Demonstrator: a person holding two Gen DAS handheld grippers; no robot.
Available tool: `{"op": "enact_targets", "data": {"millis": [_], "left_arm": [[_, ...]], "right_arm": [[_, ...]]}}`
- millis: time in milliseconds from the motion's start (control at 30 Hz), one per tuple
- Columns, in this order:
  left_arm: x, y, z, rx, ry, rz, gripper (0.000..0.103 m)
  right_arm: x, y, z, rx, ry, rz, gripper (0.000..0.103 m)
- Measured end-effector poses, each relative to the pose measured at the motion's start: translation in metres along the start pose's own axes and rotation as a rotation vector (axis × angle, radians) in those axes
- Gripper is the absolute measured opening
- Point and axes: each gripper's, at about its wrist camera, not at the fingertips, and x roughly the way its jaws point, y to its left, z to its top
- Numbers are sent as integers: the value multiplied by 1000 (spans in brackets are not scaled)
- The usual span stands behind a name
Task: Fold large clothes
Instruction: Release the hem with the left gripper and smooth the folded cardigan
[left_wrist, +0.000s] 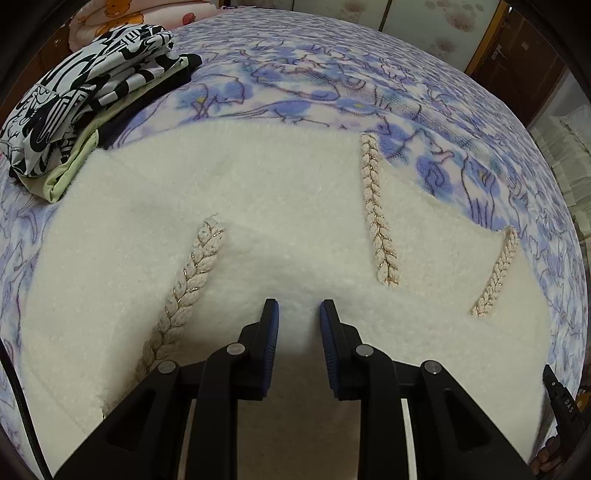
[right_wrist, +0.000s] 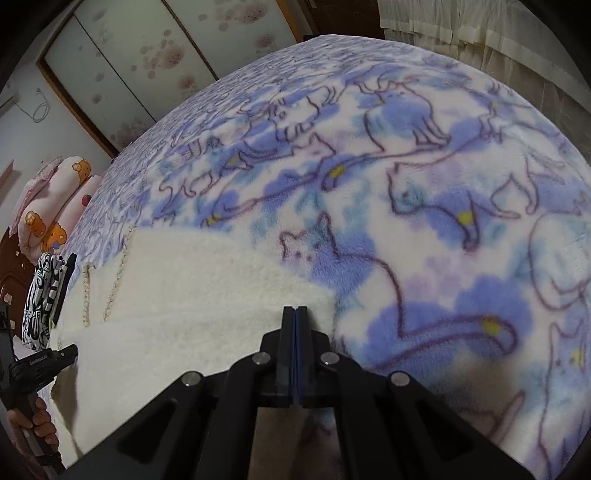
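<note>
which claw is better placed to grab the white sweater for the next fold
Left, probably. The left claw hangs partly open right over the white sweater. The right claw is shut at the sweater's corner, mostly over the blanket.

The left black two-finger gripper with blue ribbed pads (left_wrist: 298, 306) points steeply down, its jaws a little apart, nothing visibly pinched between the tips. The right black gripper (right_wrist: 295, 312) also tilts down, its jaws pressed fully together. A bare hand (right_wrist: 38, 421) grips the left tool's handle, at eight o'clock in the right view.
</note>
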Motion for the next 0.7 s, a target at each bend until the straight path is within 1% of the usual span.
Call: {"op": "enact_targets", "data": {"millis": [167,233,333,400,467,600,700], "left_arm": [[-3,0,-1,13,-1,0,22],[-6,0,-1,16,10,6,22],[-17,0,-12,30,5,34,21],[-25,-1,-29,75,-8,66,21],[-32,0,-43,97,-13,75,21],[-48,6,-71,124,-4,75,21],[-57,10,-87,153,3,64,21]], "right_arm": [[2,-3,2,19,18,14,0],[-1,-1,5,20,37,3,0],[-10,5,5,15,57,-18,0],[-20,12,-2,-7,69,-26,0],[-28,16,-15,-21,93,-16,0],[-44,17,-47,17,139,25,0],[-59,20,-70,9,143,11,0]]}}
